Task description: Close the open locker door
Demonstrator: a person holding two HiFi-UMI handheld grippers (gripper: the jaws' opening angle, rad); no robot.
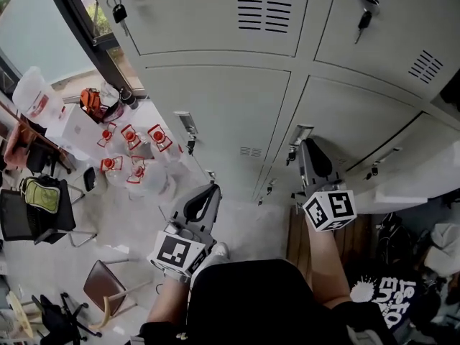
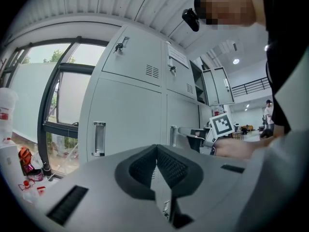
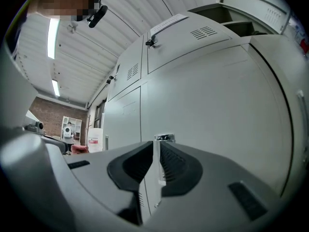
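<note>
A wall of grey lockers fills the head view. At the right, a pale locker door juts out from the row, open. My right gripper is shut and empty, with its tip just below a metal door handle. That handle shows right past the tips in the right gripper view, with the broad open door to its right. My left gripper is shut too, holds nothing, and points at a closed lower door with a recessed handle.
Several water bottles with red caps stand on the floor at the left below a window. Chairs sit by my left side. Keys hang in upper locks. Bags lie at the lower right.
</note>
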